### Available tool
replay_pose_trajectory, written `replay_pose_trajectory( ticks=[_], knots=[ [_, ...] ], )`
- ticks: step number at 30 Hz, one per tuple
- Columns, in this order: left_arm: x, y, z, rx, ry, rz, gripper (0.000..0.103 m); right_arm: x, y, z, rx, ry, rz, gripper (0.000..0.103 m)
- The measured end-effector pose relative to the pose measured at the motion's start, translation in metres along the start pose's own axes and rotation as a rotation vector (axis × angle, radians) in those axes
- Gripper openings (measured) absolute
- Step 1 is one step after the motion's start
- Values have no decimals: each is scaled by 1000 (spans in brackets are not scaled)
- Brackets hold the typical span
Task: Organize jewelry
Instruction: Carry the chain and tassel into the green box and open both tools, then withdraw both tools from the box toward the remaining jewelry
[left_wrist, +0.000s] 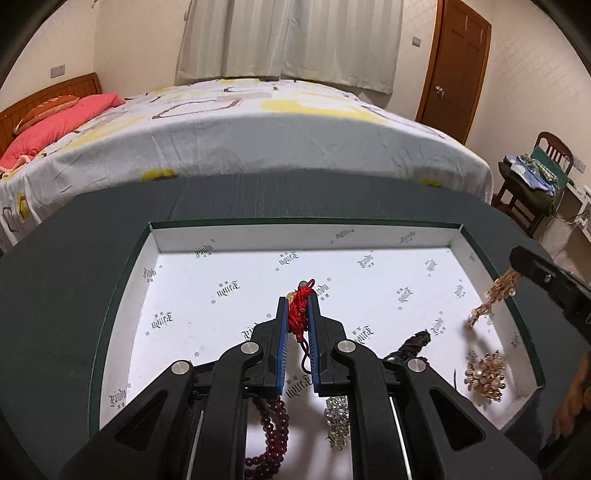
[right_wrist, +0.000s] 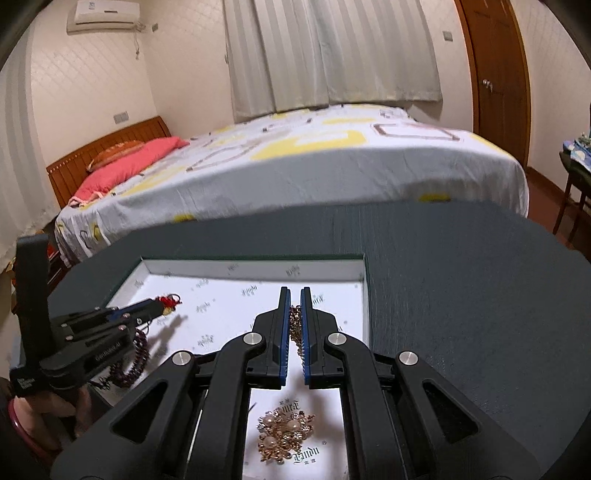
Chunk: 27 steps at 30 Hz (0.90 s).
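Over the white box (left_wrist: 236, 243), your left gripper (left_wrist: 298, 306) pinched the red cord charm (left_wrist: 300, 306) while your right gripper (right_wrist: 294, 306) clenched the gold chain (right_wrist: 295, 325).

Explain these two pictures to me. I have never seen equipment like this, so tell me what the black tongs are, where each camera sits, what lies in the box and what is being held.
The black tongs are hand-held two-finger grippers, one in each of a person's hands. Each carries a camera that looks along its fingers, so each picture is one gripper's own view.

A shallow white-lined box rests on a dark table beside a bed. In it lie a dark red bead bracelet, a silver sparkly piece, a dark piece and a gold pearl brooch.

The left gripper is shut on a red knotted cord. The right gripper is shut on a gold chain.
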<state>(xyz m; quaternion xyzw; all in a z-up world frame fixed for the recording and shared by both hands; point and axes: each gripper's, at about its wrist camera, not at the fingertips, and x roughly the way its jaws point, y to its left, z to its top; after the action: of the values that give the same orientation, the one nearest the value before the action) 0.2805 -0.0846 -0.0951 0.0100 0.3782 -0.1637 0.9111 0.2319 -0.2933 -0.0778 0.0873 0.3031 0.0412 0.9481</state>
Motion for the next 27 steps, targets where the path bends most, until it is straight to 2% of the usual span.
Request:
replay_pose_trajectory(
  ticks=[7, 10, 12, 14, 18, 20, 22, 27],
  knots=[
    [9, 0, 0, -9, 48, -16, 13, 18, -6, -6, 34, 67, 8, 7],
    [10, -1, -1, -6, 56, -19, 14, 19, -11, -7, 57, 74, 10, 14],
    [11, -1, 0, -8, 54, -13, 24, 18, -12, -8, 60, 71, 1, 24],
    [8, 1, 0, -15, 41, -10, 34, 14, -12, -7, 61, 65, -3, 25],
    [-3, 0, -1, -17, 17, -2, 37, 2, -8, -5, 57, 44, -5, 26],
    [-11, 0, -2, -22, -2, 3, 45, -7, -5, -5, 58, 31, -4, 27],
    [-21, 0, -5, -27, -23, -2, 49, -16, -1, -7, 54, 20, -2, 28],
    [-53, -2, -18, -31, -78, 9, 54, -47, 14, -23, 22, 3, -10, 31]
  ],
)
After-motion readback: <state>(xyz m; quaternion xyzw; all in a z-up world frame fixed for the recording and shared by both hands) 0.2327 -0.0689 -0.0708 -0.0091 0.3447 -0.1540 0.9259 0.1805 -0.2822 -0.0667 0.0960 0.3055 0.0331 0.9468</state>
